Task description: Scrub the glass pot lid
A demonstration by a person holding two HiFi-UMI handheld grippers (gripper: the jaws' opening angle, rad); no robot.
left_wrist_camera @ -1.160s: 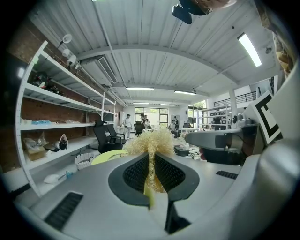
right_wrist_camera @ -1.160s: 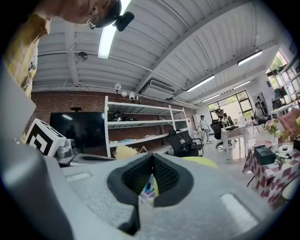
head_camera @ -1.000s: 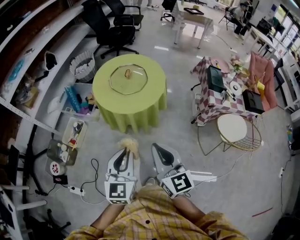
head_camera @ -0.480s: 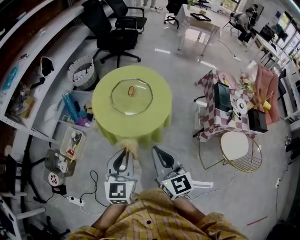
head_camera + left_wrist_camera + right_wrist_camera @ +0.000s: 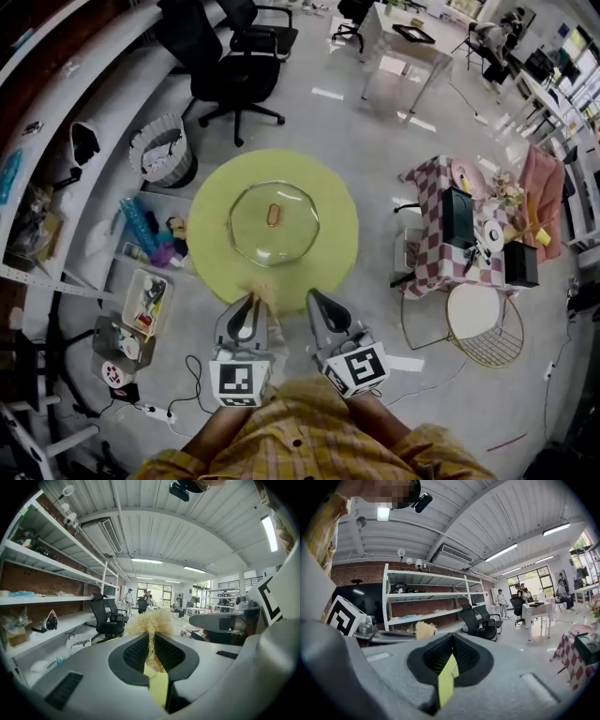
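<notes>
Glass lid centred, green tablecloth margin around

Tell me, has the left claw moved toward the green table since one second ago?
Yes, forward. The left claw, shut on a fluffy scrubber, stood short of the green table before; now the scrubber overlaps the table's near edge.

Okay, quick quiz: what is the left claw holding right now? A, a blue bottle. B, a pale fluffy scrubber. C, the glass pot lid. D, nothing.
B: in the left gripper view the left claw is shut on a pale fluffy scrubber, while the glass pot lid lies apart on the green table.
</notes>
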